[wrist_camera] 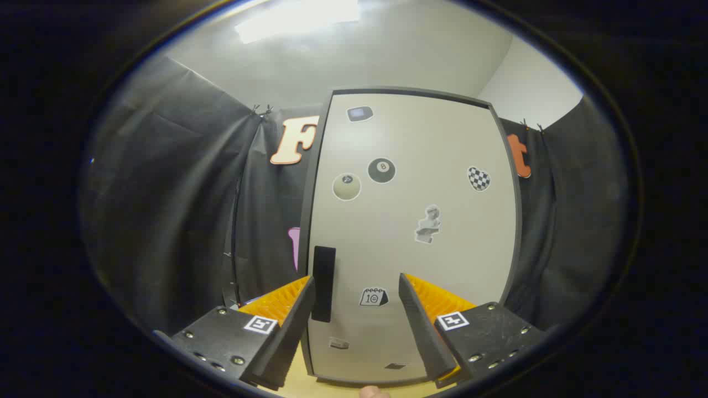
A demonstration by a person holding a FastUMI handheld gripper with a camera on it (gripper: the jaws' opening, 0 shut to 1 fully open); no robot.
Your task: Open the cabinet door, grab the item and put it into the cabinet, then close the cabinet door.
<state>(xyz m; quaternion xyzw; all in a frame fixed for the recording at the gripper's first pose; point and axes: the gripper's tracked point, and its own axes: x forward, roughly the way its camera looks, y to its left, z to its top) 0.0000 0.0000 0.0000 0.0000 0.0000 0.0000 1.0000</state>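
A tall white cabinet door [409, 221] with a dark frame stands shut straight ahead, covered in several stickers. Its black vertical handle [323, 283] sits at the door's lower left edge, just beside my left fingertip. My gripper [357, 287] is open, the fingers wide apart with nothing between them, pointing at the lower part of the door close in front of it. The item to store is hidden from me.
The cabinet rests on a light wooden surface [337, 387] below the fingers. Black booth cloth [182, 210] hangs to the left and right of the cabinet. A small bit of a finger or hand [371, 392] shows at the very bottom.
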